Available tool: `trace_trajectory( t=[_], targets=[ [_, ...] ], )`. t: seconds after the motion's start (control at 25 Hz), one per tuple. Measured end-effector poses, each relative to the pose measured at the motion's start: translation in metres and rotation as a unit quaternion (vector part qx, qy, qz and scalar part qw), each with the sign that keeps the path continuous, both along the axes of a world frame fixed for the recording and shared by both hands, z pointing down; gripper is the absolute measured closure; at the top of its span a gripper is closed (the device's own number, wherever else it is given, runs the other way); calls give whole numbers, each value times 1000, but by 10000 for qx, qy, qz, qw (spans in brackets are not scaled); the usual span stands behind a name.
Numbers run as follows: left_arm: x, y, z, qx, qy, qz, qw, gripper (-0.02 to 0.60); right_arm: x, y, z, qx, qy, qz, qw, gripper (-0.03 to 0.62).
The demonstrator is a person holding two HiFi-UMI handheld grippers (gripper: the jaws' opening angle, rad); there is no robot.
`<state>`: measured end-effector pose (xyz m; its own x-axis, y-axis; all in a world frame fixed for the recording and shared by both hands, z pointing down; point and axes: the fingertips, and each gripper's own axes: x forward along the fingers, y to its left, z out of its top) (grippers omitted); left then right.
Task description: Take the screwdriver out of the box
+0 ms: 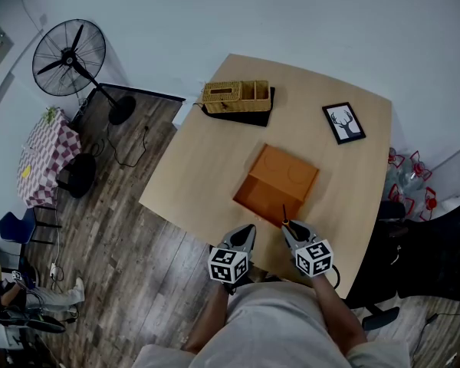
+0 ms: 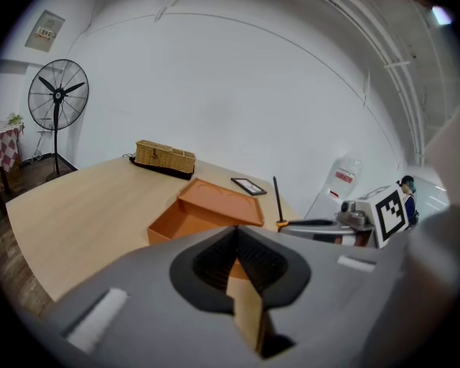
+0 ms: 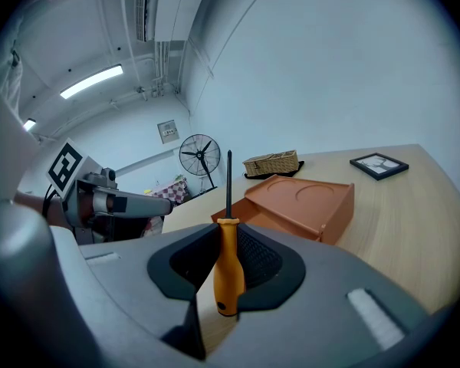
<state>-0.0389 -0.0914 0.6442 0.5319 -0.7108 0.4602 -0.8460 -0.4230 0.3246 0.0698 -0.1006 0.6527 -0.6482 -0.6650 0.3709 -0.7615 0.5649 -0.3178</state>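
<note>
my right claw [image 3: 228, 242] clenched on screwdriver [image 3: 228, 271] handle, shaft upright, outside box [image 1: 277, 184]. my left claw [image 2: 236, 242] closed, empty.

A wicker basket [image 1: 235, 94] on a dark tray [image 1: 249, 118] and a framed deer picture [image 1: 343, 122] sit on the wooden table [image 1: 199, 167] well ahead of the left gripper [image 1: 244, 232] and right gripper [image 1: 291, 228], while a standing fan [image 1: 69, 58] and a checked tablecloth [image 1: 46, 156] are on the floor, far off to the left gripper's left.
</note>
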Motion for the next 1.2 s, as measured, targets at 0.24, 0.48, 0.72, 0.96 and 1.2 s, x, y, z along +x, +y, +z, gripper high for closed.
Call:
trace_trajectory(
  t=[0.24,0.48,0.72,0.96,1.2],
  targets=[
    [2,2,1,-16,18,12,10000,528,1,1,0,-40,-44,-10,10000,522],
    [1,1,1,-20,15,5,10000,528,0,1,1,-62,-65,-3,10000,522],
    [2,3,1,-13,22,14,10000,527,1,2,2,-96,-86,22,9999,522],
    [3,4,0,-18,32,23,10000,528,3,2,1,-81,-69,39,9999,522],
    [3,6,1,-9,32,22,10000,526,3,4,3,-91,-92,38,9999,522]
  ],
)
